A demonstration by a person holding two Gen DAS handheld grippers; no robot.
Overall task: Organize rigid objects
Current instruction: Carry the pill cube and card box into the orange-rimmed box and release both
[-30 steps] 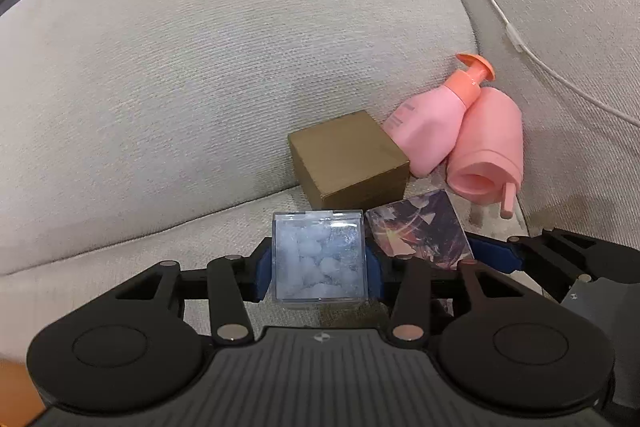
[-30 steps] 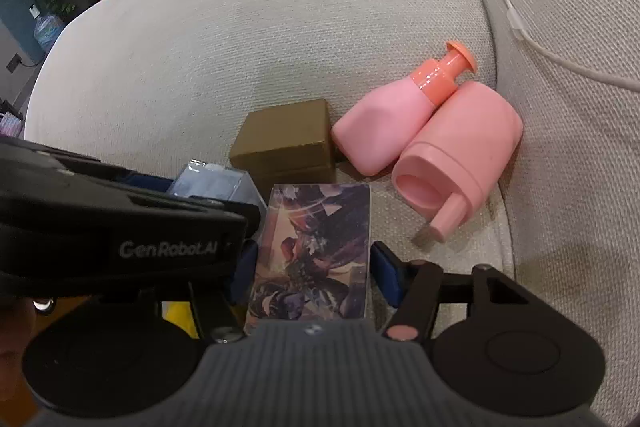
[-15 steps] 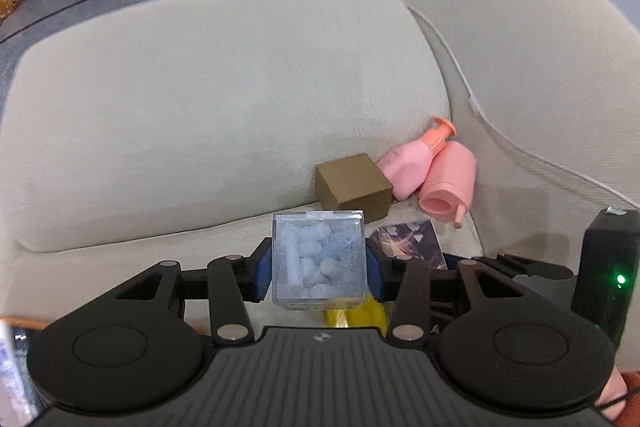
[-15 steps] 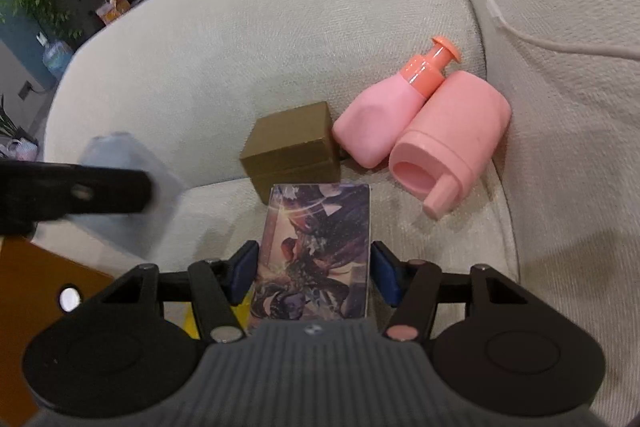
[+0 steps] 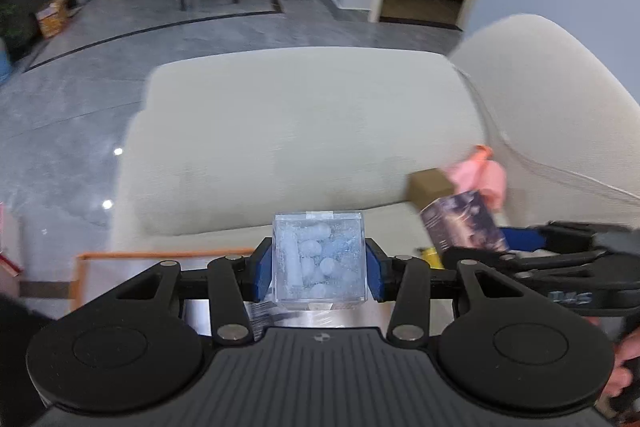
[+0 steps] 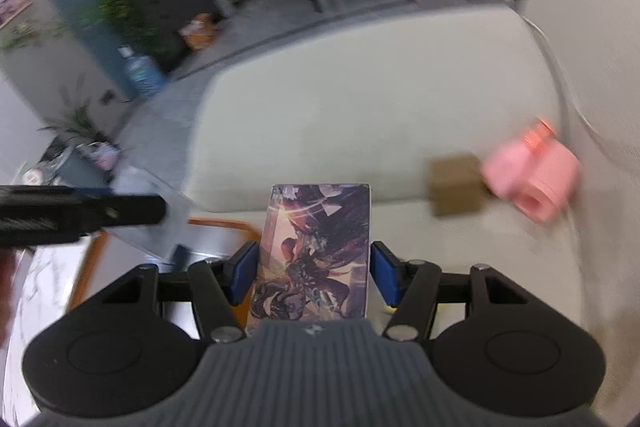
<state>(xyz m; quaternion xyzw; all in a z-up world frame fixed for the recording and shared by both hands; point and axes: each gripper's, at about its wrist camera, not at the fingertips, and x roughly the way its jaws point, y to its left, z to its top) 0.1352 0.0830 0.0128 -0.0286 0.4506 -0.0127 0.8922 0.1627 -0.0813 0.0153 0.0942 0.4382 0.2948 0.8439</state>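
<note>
My left gripper (image 5: pixel 319 269) clamps a clear cube (image 5: pixel 319 259) of pale blue pieces between its blue pads, jaws about half open, at the centre of the left wrist view. My right gripper (image 6: pixel 312 275) pinches an illustrated card box (image 6: pixel 312 255) by its long sides, low in the centre of the right wrist view. Both hang above a cream sofa (image 5: pixel 304 131). At the right of each frame, blurred, a brown box (image 6: pixel 456 185) sits on the seat beside two pink bottles (image 6: pixel 532 179). An orange-edged tray rim (image 5: pixel 160 254) shows lower left.
</note>
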